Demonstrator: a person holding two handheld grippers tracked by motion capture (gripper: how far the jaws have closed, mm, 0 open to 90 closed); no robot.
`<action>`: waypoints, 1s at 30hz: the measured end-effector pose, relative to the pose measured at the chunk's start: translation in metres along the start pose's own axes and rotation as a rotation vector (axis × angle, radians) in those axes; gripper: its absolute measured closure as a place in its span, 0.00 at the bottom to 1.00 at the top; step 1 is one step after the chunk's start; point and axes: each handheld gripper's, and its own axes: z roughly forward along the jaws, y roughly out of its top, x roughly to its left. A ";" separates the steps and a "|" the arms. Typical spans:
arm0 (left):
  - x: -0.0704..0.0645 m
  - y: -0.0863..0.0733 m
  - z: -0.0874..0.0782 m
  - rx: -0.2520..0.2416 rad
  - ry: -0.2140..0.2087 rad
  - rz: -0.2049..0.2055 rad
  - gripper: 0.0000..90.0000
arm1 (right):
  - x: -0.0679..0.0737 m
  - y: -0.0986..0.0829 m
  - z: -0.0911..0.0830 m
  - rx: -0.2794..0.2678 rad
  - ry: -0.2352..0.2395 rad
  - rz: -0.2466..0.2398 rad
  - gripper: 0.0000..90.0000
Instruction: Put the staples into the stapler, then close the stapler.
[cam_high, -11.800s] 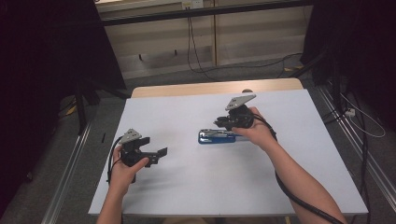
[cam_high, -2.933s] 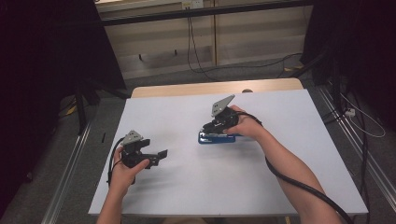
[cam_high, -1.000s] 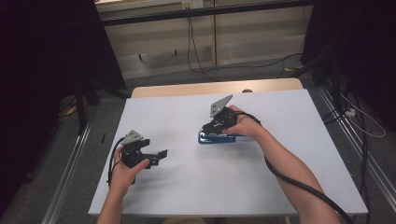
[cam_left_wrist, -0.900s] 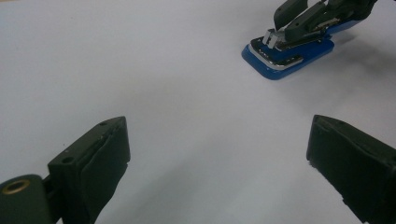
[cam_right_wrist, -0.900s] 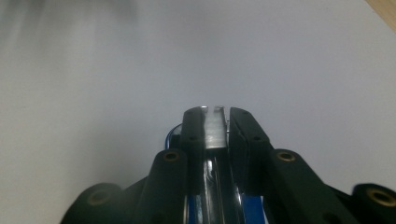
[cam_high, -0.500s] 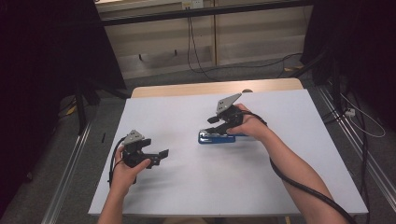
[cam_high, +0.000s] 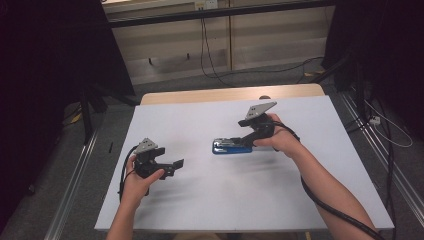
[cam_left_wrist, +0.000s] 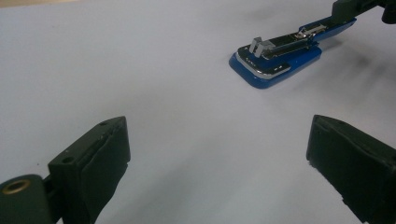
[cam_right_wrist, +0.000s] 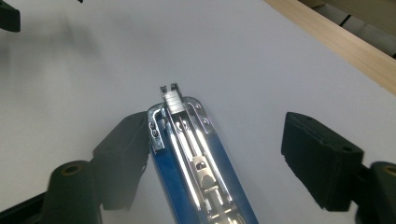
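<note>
A blue stapler (cam_high: 232, 146) lies flat near the middle of the white table (cam_high: 200, 120), with its shiny metal staple channel facing up. My right gripper (cam_high: 246, 141) is at the stapler's right end and stands open. In the right gripper view the stapler (cam_right_wrist: 187, 135) runs up between the wide-apart jaws of my right gripper (cam_right_wrist: 217, 140), close beside the left one. My left gripper (cam_high: 176, 164) rests open at the table's left, pointing toward the stapler. In the left gripper view the stapler (cam_left_wrist: 275, 58) lies well beyond my left gripper (cam_left_wrist: 217, 163), whose jaws hold nothing.
A wooden strip (cam_high: 230, 94) borders the table's far edge. Metal rails (cam_high: 75, 175) run along both sides on the floor, and cables (cam_high: 385, 125) lie to the right. Dark curtains stand at the back corners.
My right gripper has drawn back to the right, from over the stapler's middle to its right end. The stapler and the left gripper have stayed put.
</note>
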 end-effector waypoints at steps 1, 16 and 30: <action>-0.001 0.000 0.000 0.000 -0.001 0.000 0.07 | 0.001 -0.001 -0.002 -0.001 -0.011 0.005 0.23; -0.005 0.004 0.007 -0.003 -0.022 0.009 0.07 | 0.011 -0.018 -0.031 0.007 -0.149 0.051 0.15; -0.007 0.006 0.012 -0.014 -0.026 -0.006 0.09 | 0.014 -0.044 -0.065 -0.004 -0.269 0.131 0.14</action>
